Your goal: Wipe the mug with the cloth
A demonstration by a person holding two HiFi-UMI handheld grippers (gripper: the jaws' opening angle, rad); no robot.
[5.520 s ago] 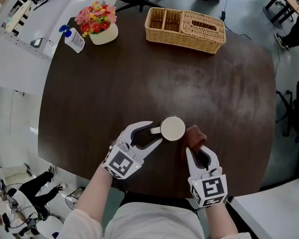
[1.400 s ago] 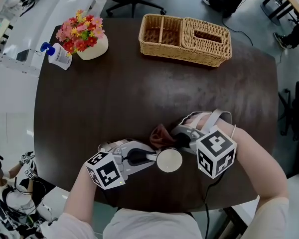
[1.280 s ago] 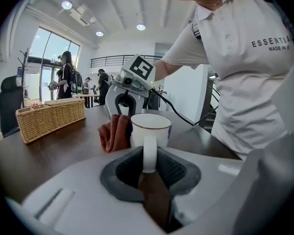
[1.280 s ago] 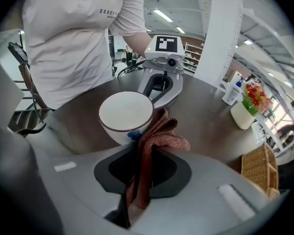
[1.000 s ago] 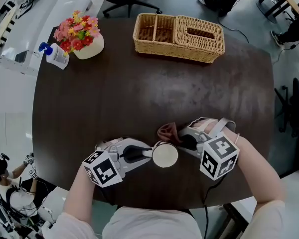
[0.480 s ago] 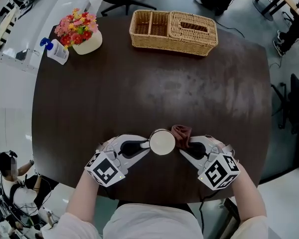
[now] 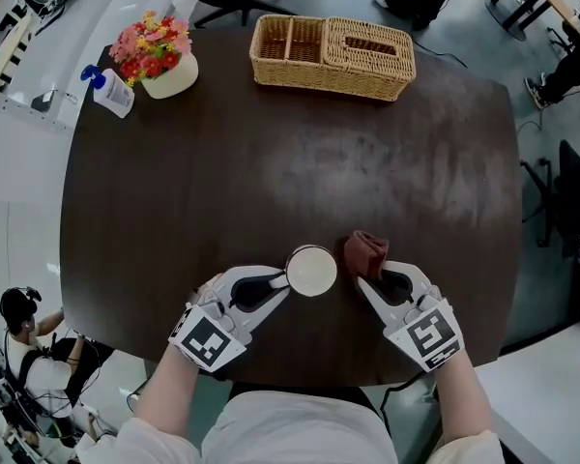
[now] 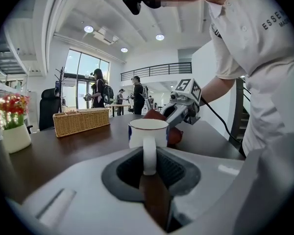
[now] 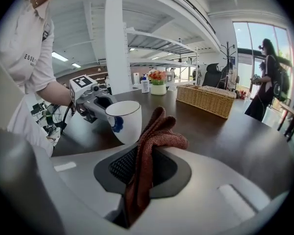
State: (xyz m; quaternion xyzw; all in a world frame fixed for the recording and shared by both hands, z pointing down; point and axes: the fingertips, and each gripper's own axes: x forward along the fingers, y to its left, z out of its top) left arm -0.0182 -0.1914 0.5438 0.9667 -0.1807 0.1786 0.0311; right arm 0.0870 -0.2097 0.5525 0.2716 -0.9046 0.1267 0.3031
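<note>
A white mug (image 7: pixel 311 271) with a blue mark stands on the dark round table (image 7: pixel 271 162) near its front edge. My left gripper (image 7: pixel 284 282) is shut on the mug's handle (image 8: pixel 149 154), which sits upright between the jaws. To the mug's right, my right gripper (image 7: pixel 369 276) is shut on a reddish-brown cloth (image 7: pixel 364 250). The cloth (image 9: pixel 156 133) stands bunched above the jaws, just right of the mug (image 9: pixel 123 120), with a small gap between them in the head view. In the left gripper view the cloth (image 8: pixel 175 136) shows behind the mug (image 8: pixel 148 132).
A wicker basket (image 7: pixel 332 54) with compartments sits at the table's far edge. A flower pot (image 7: pixel 160 58) and a pump bottle (image 7: pixel 109 92) stand at the far left. Office chairs (image 7: pixel 570 201) and people are beyond the table.
The right gripper has swung the cloth from the mug's far side round to its right and drawn slightly away. The mug and left gripper have barely shifted.
</note>
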